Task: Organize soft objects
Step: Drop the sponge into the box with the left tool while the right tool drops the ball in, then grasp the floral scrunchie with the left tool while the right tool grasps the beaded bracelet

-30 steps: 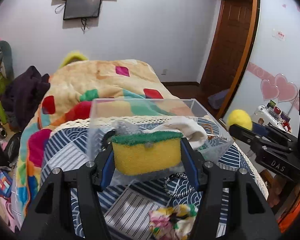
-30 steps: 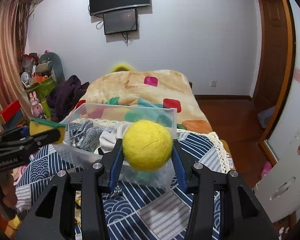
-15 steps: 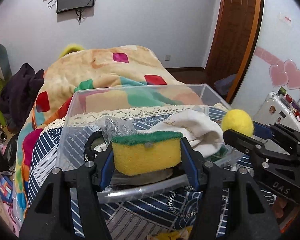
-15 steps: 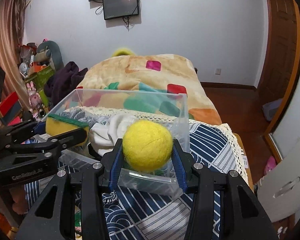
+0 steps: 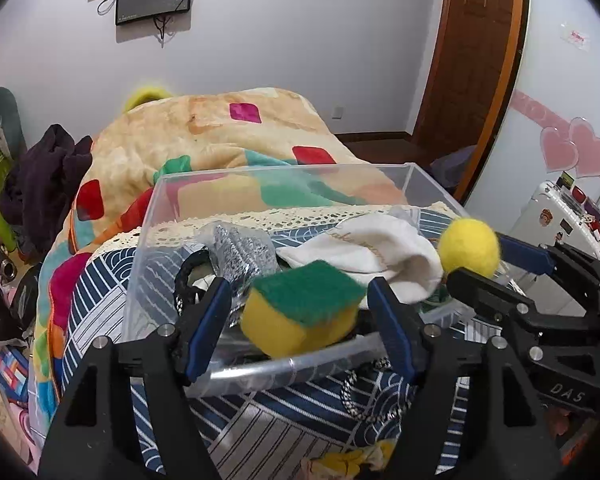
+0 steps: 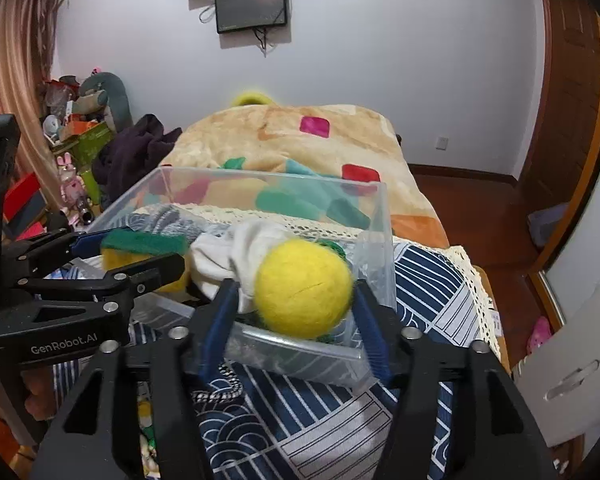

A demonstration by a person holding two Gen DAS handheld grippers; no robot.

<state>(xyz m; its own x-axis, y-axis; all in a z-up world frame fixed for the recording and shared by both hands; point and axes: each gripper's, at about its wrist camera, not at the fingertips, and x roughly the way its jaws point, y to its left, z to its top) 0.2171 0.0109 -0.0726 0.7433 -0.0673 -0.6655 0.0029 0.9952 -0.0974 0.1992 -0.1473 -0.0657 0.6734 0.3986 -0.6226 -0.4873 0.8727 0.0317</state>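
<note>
- Left wrist view: left gripper (image 5: 302, 312) w/ fingers spread; sponge (image 5: 302, 308) (yellow, green top) tilted between them, clear of both pads, over near rim of clear bin (image 5: 236, 368).
- Bin contents: white cloth (image 5: 364, 252), silvery scrubber (image 5: 240, 250).
- Right gripper (image 5: 476, 258) at right, yellow ball (image 5: 469, 246) between its fingers.
- Right wrist view: right gripper (image 6: 294, 308) spread; ball (image 6: 304, 288) sits between pads, gap each side, above bin (image 6: 376, 248) near corner.
- Left gripper (image 6: 128, 252) at left w/ sponge (image 6: 140, 248).
- Bin rests on blue-patterned cover (image 6: 320, 420).

I see a yellow sponge (image 5: 300, 320) topped green, a yellow felt ball (image 6: 304, 288), and a navy-and-white patterned cloth (image 6: 424, 280).
</note>
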